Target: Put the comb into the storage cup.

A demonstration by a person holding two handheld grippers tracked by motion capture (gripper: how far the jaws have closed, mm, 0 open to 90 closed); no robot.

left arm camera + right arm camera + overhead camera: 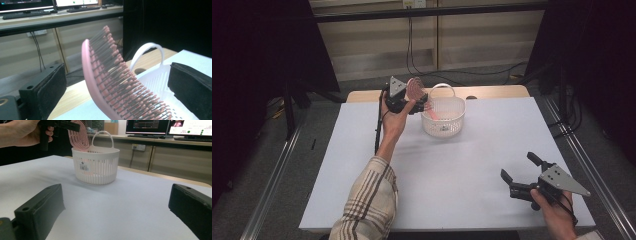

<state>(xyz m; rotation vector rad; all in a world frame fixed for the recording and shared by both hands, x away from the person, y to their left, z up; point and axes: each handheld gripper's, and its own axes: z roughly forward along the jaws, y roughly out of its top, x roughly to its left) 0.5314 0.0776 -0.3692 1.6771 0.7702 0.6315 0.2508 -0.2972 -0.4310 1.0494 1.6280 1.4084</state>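
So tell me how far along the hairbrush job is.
Nearly done: the pink hairbrush stands with its handle inside the white basket, head leaning over the rim. The left tongs are open around it, pads apart. Left: pull clear. The right tongs rest open.

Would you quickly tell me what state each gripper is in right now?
Left gripper: open, the pink brush between its jaws, pads clear of it, over the basket.
Right gripper: open, holding nothing.
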